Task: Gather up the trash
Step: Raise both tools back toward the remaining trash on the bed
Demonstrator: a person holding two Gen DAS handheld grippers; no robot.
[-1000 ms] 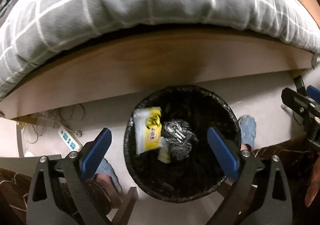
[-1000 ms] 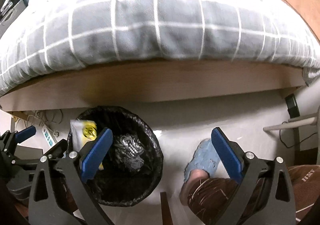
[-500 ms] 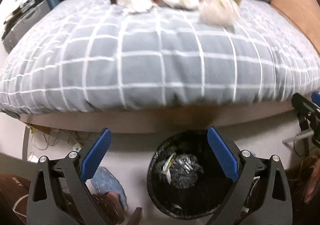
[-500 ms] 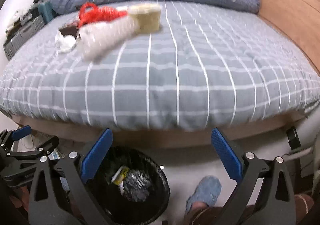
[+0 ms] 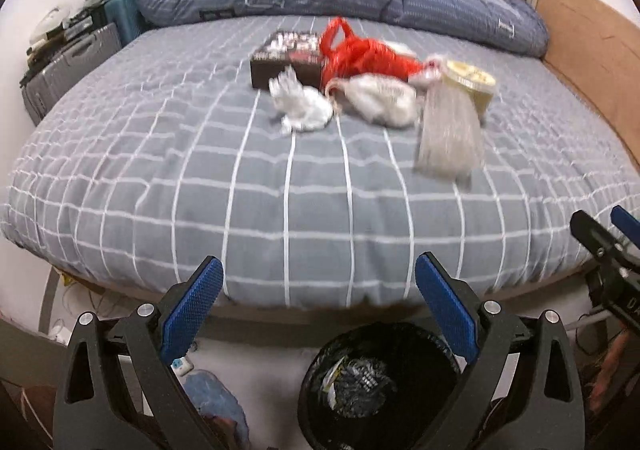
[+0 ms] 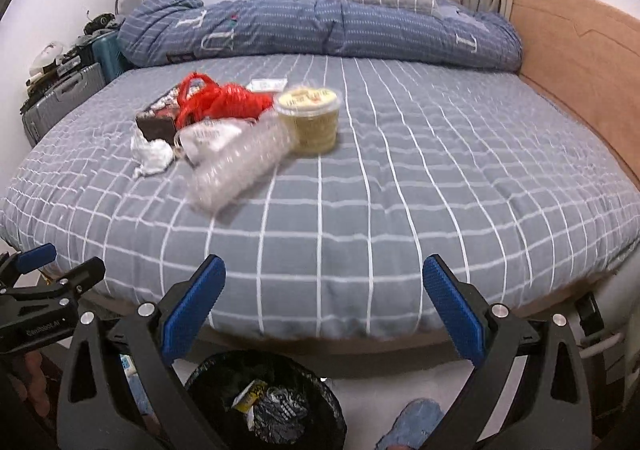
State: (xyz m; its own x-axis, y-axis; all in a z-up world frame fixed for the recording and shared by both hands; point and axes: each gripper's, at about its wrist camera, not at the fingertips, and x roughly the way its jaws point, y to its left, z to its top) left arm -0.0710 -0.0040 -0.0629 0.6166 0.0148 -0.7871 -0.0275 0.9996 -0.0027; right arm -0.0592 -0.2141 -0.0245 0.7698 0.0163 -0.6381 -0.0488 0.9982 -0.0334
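Black plastic lines the trash bin point(image 5: 380, 382) on the floor at the foot of the bed point(image 6: 400, 177), and I see a yellow wrapper point(image 6: 250, 396) and crinkled silvery foil point(image 5: 360, 378) lying in it; the print on the wrapper is too small for me to read. Up on the grey checked cover, the rest of the trash sits bunched together: a clear plastic bottle point(image 6: 240, 165), blurred, touching a lidded yellow tub point(image 6: 310, 115) whose lid lettering I can't make out, a red plastic bag point(image 6: 218, 101) draped over a dark box point(image 5: 286, 57), and crumpled white tissue point(image 5: 300, 105) just beside it. My left hand-held gripper point(image 5: 316, 314) hangs over the bin's rim with its blue pads point(image 5: 192, 310) spread wide, grasping nothing. My right hand-held gripper point(image 6: 324, 310) is likewise released and empty, facing the bed edge. A folded blue duvet point(image 6: 320, 29) lies behind the pile, with grey suitcases point(image 6: 60, 97) at the left wall.
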